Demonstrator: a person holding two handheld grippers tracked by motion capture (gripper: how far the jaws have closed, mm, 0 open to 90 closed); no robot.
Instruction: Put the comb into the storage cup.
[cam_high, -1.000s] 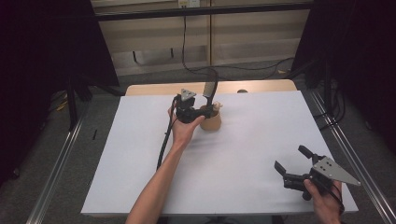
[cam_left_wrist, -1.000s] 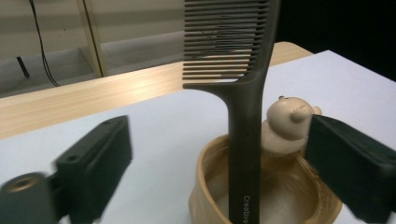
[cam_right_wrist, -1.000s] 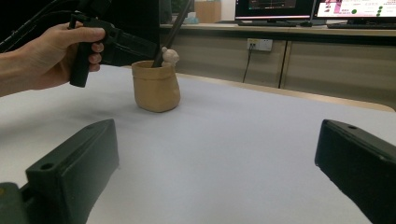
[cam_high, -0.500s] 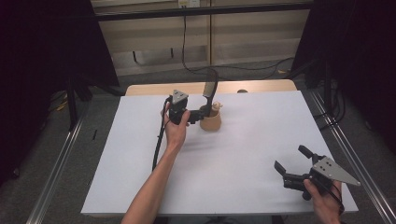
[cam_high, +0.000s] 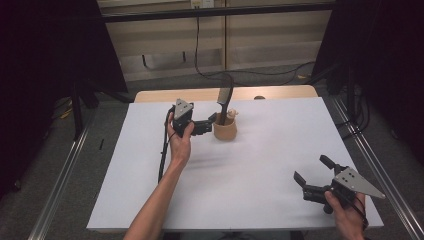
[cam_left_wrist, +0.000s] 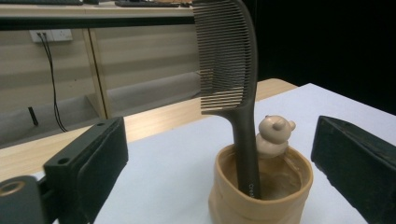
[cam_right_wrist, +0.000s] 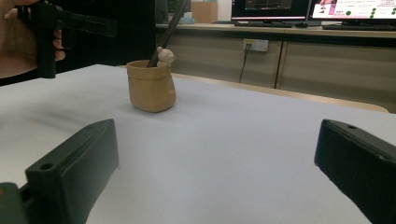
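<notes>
comb stands upright in tan cup, center of frame. left gripper waits beside it, jaws apart; probably next step is closing on handle. right gripper idles lower right, spread wide.

Dark curtains, grey floor

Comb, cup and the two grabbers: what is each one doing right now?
Comb: standing handle-down in the cup, teeth up, leaning a little, not held.
Tan cup: upright on the table, little bear figure at its rim.
Left gripper: open, beside the cup, holding nothing.
Right gripper: open, far from the cup, holding nothing.
</notes>
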